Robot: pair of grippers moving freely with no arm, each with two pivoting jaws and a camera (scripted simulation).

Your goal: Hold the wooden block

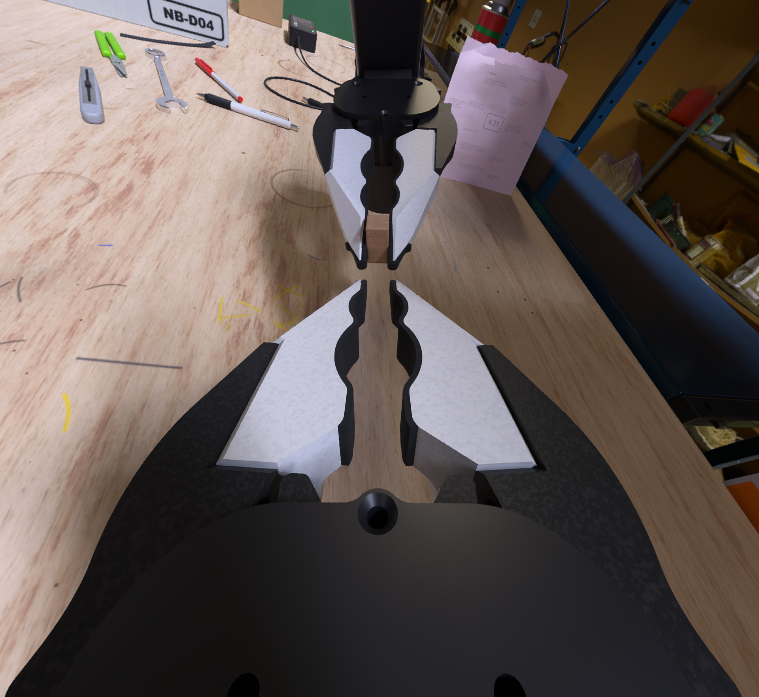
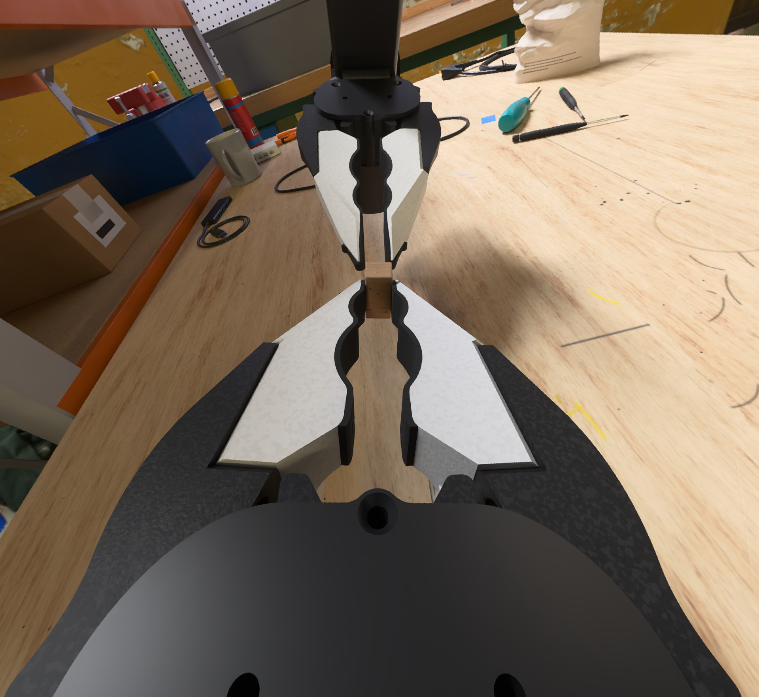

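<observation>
I have the wooden block [image 2: 377,294] pinched between my right claw [image 2: 377,287] tips, lifted clear above the desk [image 2: 534,266]. The left claw [image 1: 377,282] faces it tip to tip, empty, narrowly parted, just short of the block. Next I judge: simply keep the squeeze steady. The block is small, pale, square-edged.

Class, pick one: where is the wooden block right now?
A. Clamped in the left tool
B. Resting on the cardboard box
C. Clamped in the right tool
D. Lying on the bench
C: the wooden block sits between the right tool fingertips, while the left tool holds nothing.
</observation>
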